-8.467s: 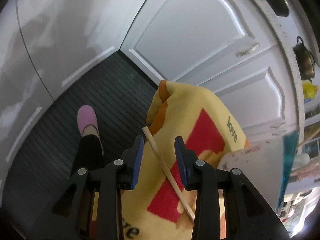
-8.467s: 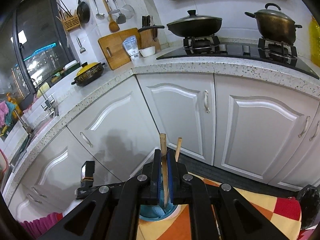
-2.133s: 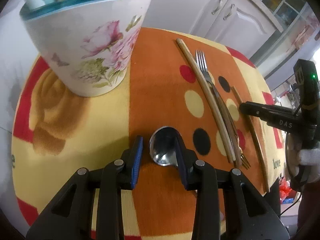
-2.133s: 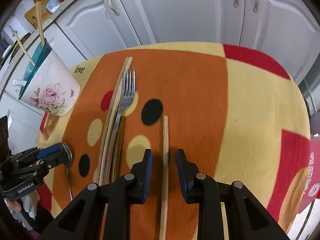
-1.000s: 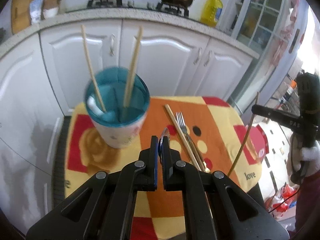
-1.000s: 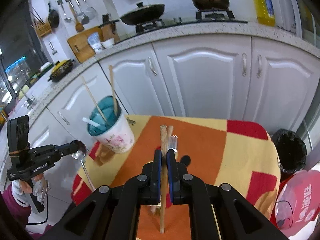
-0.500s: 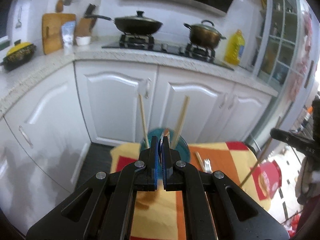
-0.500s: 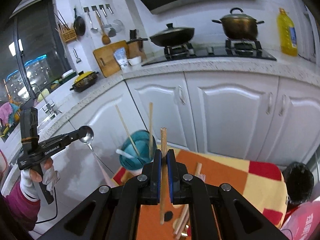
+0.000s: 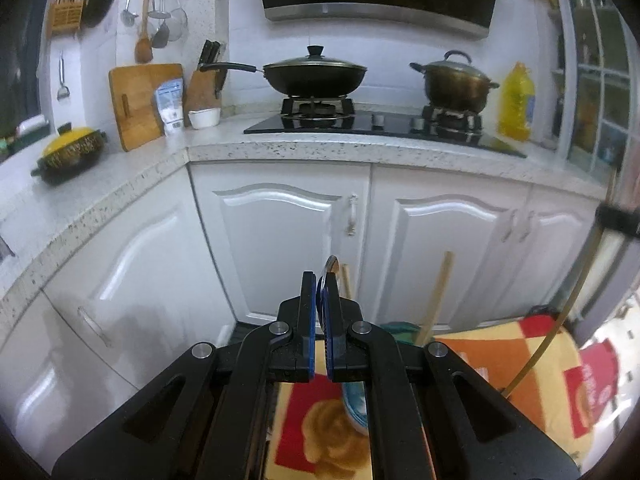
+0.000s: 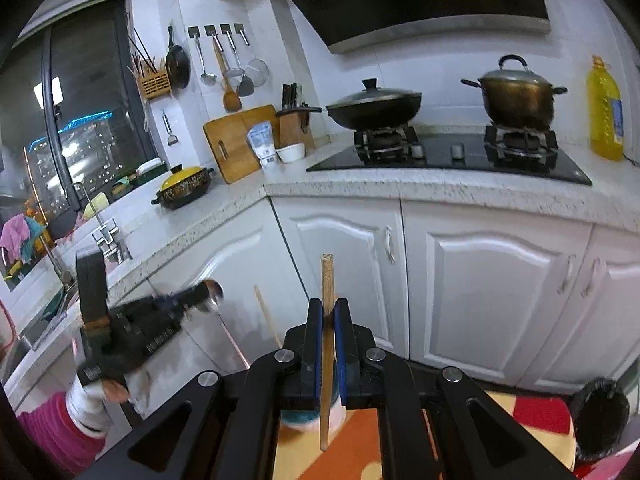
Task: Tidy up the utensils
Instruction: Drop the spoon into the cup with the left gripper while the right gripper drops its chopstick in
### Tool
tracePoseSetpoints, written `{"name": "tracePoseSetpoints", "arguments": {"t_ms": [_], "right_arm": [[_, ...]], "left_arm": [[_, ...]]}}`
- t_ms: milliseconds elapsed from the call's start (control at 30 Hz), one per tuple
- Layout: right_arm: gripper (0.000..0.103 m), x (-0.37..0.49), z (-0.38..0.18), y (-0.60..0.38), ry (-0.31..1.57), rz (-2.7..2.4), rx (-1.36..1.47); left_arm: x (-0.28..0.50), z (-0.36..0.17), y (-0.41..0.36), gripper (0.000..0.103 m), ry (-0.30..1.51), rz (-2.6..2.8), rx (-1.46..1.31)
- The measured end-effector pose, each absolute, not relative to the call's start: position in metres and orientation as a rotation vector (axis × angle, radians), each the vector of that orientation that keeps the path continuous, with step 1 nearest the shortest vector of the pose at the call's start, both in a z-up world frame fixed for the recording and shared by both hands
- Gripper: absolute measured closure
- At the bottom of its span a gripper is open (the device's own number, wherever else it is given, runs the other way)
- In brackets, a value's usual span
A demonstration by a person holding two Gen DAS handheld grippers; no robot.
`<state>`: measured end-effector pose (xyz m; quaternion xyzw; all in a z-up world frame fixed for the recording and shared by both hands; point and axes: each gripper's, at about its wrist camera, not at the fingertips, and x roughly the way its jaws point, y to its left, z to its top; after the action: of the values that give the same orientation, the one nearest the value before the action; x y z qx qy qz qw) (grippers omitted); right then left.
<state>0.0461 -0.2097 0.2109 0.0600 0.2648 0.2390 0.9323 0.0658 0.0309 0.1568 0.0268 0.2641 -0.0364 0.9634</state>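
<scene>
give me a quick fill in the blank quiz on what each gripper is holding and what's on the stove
1. The left gripper is shut on a metal ____.
2. The right gripper clamps a wooden ____ that stands nearly upright between its jaws.
3. On the stove, the burner beside the yellow oil bottle carries a lidded ____.
4. The cutting board leans against the wall and is made of ____.

Missing words: spoon; chopstick; pot; wood

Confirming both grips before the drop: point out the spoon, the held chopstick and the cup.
spoon (image 9: pixel 332 266): left wrist view, bowl tip above the pads.
chopstick (image 10: pixel 327 280): right wrist view, upper shaft.
cup (image 9: pixel 354 408): left wrist view, teal rim.
</scene>
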Motion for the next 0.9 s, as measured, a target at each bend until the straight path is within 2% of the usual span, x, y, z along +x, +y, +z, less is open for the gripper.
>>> {"name": "tracePoseSetpoints", "arguments": {"t_ms": [233,500,900], "right_arm": [[0.098,0.083,0.206,-0.187,0.547,0.486,0.111],[0.098,0.114,0.163,-0.164,0.611,0.475,0.090],[0.098,0.128,0.096,-0.168,0.769,0.493,0.160]], "left_arm": [[0.087,0.139,0.016,0.101,0.517,-0.011,0.164],[0.101,0.110,-0.009,0.101,0.538,-0.021,0.244],[0.111,0.059,-0.026,0.101,0.681,-0.051,0.256]]}}
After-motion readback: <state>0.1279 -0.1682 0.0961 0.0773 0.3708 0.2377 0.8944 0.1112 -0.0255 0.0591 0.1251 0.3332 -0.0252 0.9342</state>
